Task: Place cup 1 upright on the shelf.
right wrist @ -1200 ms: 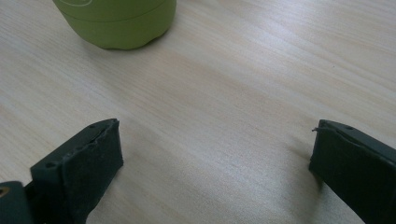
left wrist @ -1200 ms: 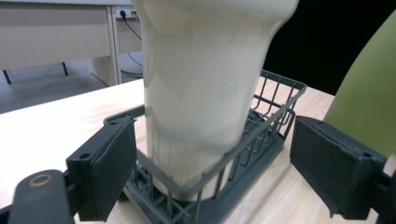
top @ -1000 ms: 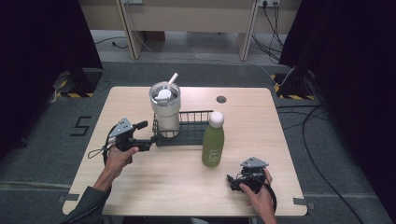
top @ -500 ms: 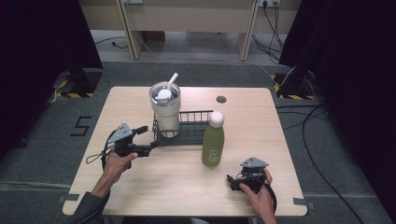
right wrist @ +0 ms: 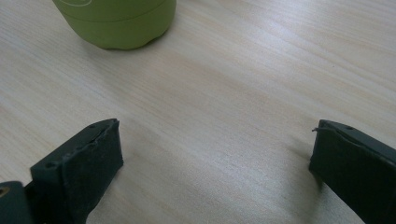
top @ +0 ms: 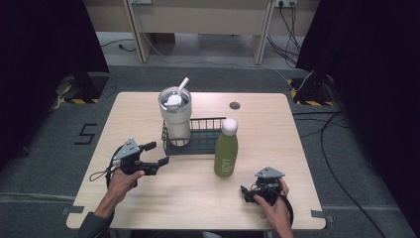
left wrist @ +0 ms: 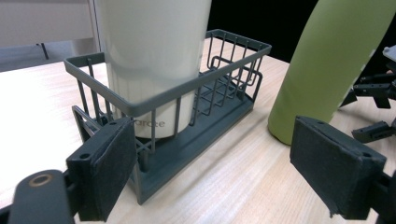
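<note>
Left tongs (top: 154,154) drew back, wide; right tongs (right wrist: 212,172) wide; grey wire rack (left wrist: 196,84) holds tumbler (left wrist: 154,60).

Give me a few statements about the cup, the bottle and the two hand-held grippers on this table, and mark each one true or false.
1. The cream tumbler stands inside the wire basket. True.
2. The green bottle lies on its side. False: it stands upright on the table, just outside the basket.
3. The left gripper is clamped on the basket. False: its jaws are open, short of the basket's end.
4. The right gripper holds nothing. True: its jaws are open over bare table.
5. The tumbler has a straw. True.
</note>
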The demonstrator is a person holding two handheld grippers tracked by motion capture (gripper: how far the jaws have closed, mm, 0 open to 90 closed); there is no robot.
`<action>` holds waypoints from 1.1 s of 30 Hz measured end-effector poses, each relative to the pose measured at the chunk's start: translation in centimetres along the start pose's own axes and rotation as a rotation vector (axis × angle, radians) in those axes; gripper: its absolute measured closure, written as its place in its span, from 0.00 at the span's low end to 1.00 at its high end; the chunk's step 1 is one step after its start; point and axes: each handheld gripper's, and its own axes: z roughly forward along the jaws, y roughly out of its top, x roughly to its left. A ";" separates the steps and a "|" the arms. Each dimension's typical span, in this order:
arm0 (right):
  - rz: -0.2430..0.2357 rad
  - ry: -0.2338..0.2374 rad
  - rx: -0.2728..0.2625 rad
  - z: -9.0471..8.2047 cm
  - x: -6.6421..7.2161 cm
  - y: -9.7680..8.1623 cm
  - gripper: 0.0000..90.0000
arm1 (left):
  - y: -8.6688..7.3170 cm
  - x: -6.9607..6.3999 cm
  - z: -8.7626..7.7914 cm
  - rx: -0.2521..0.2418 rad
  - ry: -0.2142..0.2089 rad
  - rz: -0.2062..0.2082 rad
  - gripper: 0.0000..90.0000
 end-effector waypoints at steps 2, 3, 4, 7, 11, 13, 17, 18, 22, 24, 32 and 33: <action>0.000 0.000 0.000 0.0 0.0 0.0 0.03 | -0.1 -0.1 -0.1 0.002 -0.004 0.001 0.16; 0.000 0.000 0.000 0.0 0.0 0.0 0.03 | -0.1 -0.2 -0.1 0.002 -0.005 0.000 0.16; 0.000 0.000 0.000 0.0 0.0 0.0 0.03 | -0.2 -0.3 -0.2 0.004 -0.008 0.004 0.16; 0.000 0.000 0.000 0.0 0.0 0.0 0.03 | -0.3 -0.4 -0.3 0.009 -0.010 0.006 0.16; 0.001 -0.001 0.000 0.0 0.0 0.0 0.03 | -0.7 -0.7 -0.5 0.023 -0.012 0.014 0.16; 0.001 0.000 0.000 0.0 0.0 0.0 0.03 | -1.1 -0.8 -0.6 0.034 -0.018 0.016 0.16; 0.001 0.000 0.000 0.0 0.0 0.0 0.03 | -1.5 -0.9 -0.7 0.051 -0.021 0.021 0.16; 0.001 0.000 0.000 0.0 0.0 0.0 0.03 | -1.6 -1.0 -0.8 0.055 -0.024 0.020 0.16; 0.001 0.000 0.000 0.0 0.0 0.0 0.03 | -2.0 -1.2 -0.9 0.069 -0.031 0.024 0.16; 0.001 0.000 0.000 0.0 0.0 0.0 0.03 | -2.2 -1.3 -0.9 0.074 -0.034 0.024 0.16; 0.001 0.000 0.000 0.0 0.0 0.0 0.03 | -2.9 -1.7 -1.3 0.101 -0.046 0.035 0.16; 0.001 0.000 0.000 0.0 0.0 0.0 0.03 | -3.0 -1.8 -1.3 0.103 -0.047 0.035 0.16</action>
